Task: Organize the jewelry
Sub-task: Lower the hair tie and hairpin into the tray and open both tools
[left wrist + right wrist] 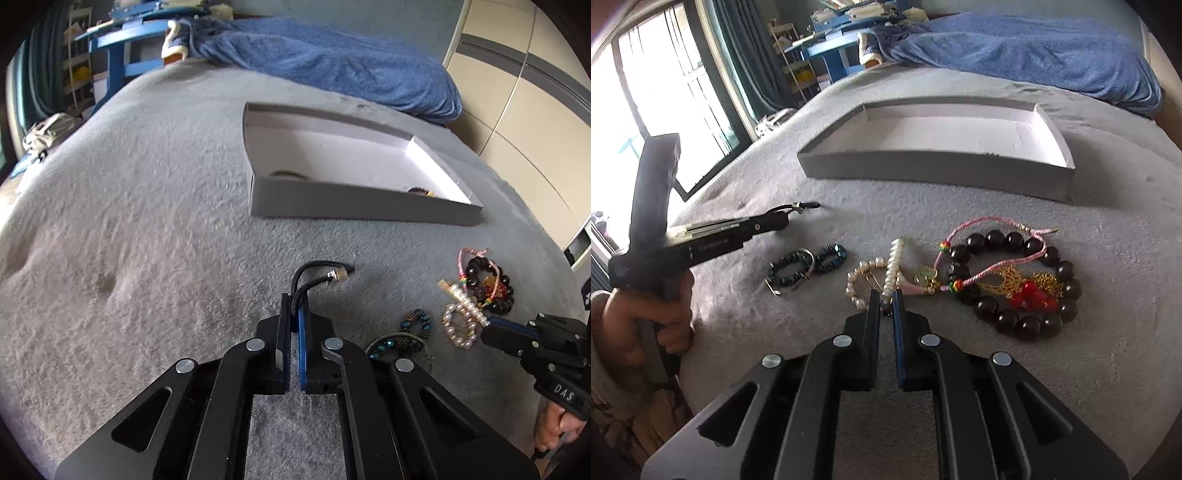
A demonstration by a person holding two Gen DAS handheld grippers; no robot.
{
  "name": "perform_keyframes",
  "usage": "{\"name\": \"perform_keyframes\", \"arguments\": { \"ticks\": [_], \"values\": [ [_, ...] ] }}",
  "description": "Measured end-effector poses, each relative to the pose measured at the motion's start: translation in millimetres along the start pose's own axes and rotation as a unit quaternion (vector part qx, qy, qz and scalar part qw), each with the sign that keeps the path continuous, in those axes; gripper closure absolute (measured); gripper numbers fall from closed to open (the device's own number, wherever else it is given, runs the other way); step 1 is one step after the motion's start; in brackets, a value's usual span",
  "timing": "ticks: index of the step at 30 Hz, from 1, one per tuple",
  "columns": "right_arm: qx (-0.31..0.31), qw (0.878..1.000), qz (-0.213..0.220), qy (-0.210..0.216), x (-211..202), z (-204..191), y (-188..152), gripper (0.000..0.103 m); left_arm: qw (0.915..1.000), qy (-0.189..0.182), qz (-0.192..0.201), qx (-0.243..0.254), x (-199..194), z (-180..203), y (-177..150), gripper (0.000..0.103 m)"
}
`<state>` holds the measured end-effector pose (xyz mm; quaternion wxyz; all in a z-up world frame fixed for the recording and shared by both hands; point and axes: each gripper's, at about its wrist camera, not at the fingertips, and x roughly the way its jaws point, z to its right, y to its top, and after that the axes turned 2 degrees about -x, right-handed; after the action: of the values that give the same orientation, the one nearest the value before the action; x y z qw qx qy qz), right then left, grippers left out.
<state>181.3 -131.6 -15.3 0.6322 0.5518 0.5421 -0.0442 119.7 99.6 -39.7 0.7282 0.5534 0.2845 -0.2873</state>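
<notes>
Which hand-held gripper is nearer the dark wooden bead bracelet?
Right. The right hand-held gripper is clamped on the pearl hair clip just beside the dark wooden bead bracelet; the left hand-held gripper holds a black cord farther away.

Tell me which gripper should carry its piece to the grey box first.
Probably the left. The left gripper is shut on the black cord bracelet, which lies alone nearer the grey box. The right gripper pinches the pearl hair clip, which overlaps the pearl bracelet.
</notes>
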Motion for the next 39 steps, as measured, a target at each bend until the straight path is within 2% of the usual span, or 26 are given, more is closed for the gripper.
{"name": "perform_keyframes", "arguments": {
  "ticks": [6,18,28,39],
  "values": [
    [0.019,0.999,0.028,0.011,-13,2,8,0.097,0.9986,-0.003,0.037,0.037,-18,15,2,0.099],
    [0.055,0.995,0.074,0.029,-28,11,26,0.097,0.9961,-0.032,0.074,0.036,-35,23,22,0.099],
    [0.080,0.991,0.111,0.008,-30,33,47,0.097,0.9945,-0.044,0.084,0.044,-20,29,49,0.099],
    [0.110,0.984,0.139,-0.033,-4,68,85,0.097,0.9943,-0.045,0.087,0.043,18,35,83,0.099]
  ]
}}
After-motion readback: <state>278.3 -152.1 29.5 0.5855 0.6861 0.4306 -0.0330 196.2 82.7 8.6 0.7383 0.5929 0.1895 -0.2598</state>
